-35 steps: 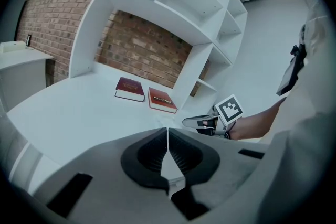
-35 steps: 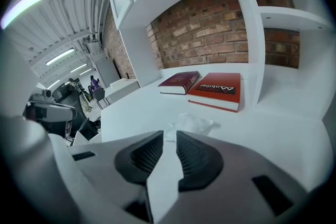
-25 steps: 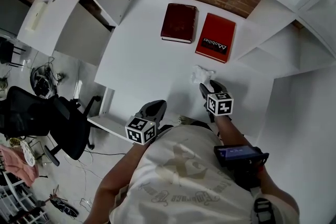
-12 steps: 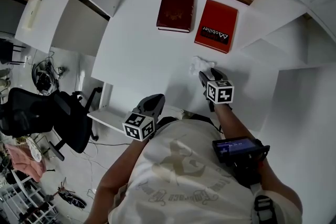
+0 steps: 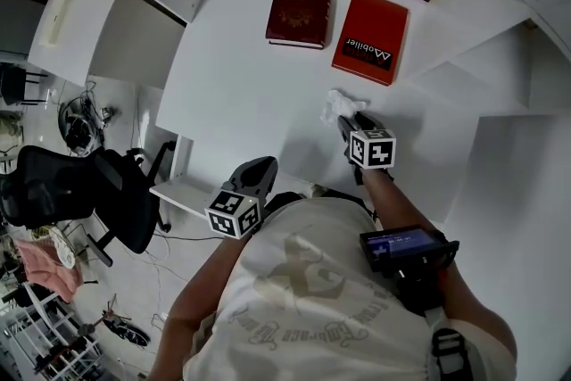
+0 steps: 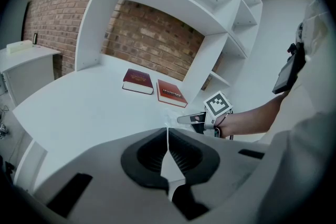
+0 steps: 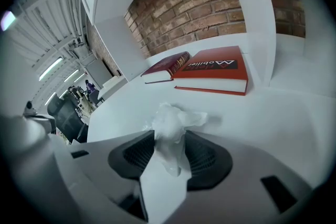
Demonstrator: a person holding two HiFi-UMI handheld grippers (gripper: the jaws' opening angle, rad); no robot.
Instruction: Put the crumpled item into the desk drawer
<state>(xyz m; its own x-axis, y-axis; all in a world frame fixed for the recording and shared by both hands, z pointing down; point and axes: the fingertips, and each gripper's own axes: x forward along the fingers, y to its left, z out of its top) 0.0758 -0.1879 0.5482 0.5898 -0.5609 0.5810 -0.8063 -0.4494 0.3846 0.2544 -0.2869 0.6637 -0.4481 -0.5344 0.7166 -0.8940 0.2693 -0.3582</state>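
Observation:
A crumpled white paper point(image 5: 334, 107) lies on the white desk point(image 5: 241, 94), in front of the two books. My right gripper point(image 5: 346, 122) reaches it from the near side. In the right gripper view the paper point(image 7: 170, 123) fills the gap of the right gripper point(image 7: 169, 152). The jaws have just been closing, and both pads touch the paper. My left gripper point(image 5: 264, 169) hangs at the desk's near edge, shut and holding nothing; in its own view the left gripper point(image 6: 168, 147) points across the desk. A white drawer point(image 5: 183, 194) juts out below the desk's near left edge.
A dark red book point(image 5: 302, 11) and a red book point(image 5: 369, 37) lie side by side at the back of the desk, by the brick wall. White shelves rise on the right. A black office chair point(image 5: 71, 201) stands on the floor to the left.
The right gripper has sunk a little and slid forward around the crumpled paper. The left gripper has stayed put.

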